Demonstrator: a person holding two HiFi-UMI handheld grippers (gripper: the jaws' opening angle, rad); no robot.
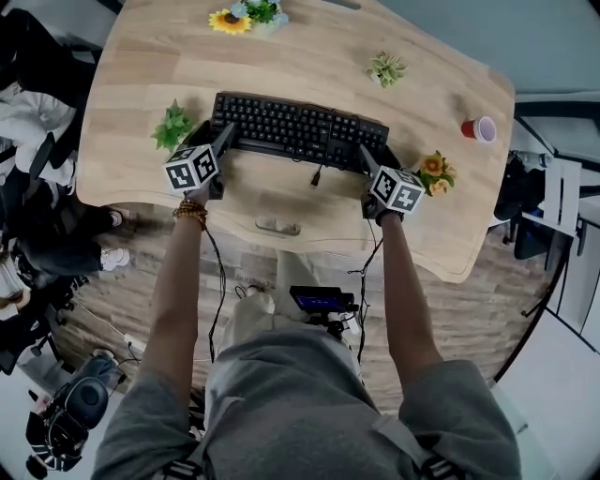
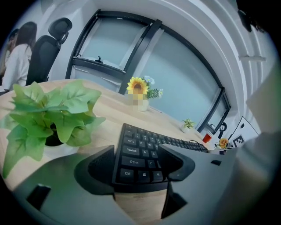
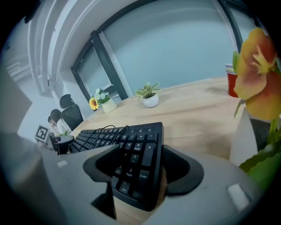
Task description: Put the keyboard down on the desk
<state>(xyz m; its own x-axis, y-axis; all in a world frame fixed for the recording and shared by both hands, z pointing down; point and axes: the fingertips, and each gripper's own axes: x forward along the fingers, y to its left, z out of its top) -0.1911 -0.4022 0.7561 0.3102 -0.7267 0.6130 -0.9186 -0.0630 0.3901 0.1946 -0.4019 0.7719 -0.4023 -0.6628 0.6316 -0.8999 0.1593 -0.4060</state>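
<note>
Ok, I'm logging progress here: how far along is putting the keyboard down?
Done: the keyboard is over the desk. In hand: the left gripper and right gripper each clamp one end. Left: settle it flat, since whether it rests there yet is unclear, then open both.

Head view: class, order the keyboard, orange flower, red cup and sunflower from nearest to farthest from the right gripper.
1. Keyboard: its right end is held in the right gripper.
2. Orange flower: just right of the gripper.
3. Red cup: farther right and back.
4. Sunflower: far back, to the left.
</note>
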